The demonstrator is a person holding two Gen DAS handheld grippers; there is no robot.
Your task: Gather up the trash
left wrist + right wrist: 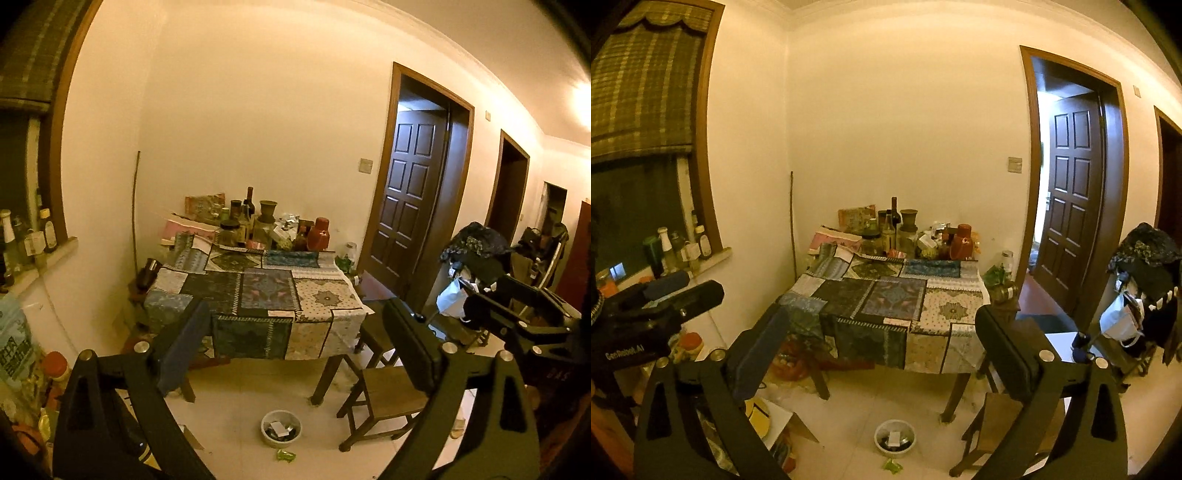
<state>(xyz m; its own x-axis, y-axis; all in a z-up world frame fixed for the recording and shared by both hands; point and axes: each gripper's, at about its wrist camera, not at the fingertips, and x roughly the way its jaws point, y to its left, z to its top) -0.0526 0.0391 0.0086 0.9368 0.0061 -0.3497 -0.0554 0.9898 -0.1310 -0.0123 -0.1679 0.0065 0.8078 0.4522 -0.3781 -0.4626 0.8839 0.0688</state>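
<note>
Fingers: both grippers are standing wide open and holding nothing; the left gripper (295, 347) and the right gripper (882, 350) are each framing the table between their fingers, raised well above the floor.
Trash: a green wrapper (286, 456) is lying on the pale floor tiles at the bottom centre of the left view, just beside the trash bowl (281, 428); the right view is showing the same green wrapper (892, 466) below the trash bowl (894, 438).
Bearing: the wrapper is lying below and ahead of both sets of fingers, near the midline of each view; its long axis seems to be running left to right across the frame, though it is too small to be sure.
Nearer hand: neither is looking clearly closer; I would judge the left slightly better placed, since the wrapper is sitting a little larger in its view.
Coming move: probably a descent toward the floor, fingers staying spread until they straddle the wrapper.
Bowl: white, round, already holding scraps, standing in front of the table legs.
Surface: a table (258, 291) under a patchwork cloth is filling mid-frame, with bottles and jars crowding its far edge.
Room: a wooden stool (384, 402) is standing lower right; a dark panelled door (410, 199) is hanging open at right; a window sill with bottles (683, 247) is showing at left.
</note>
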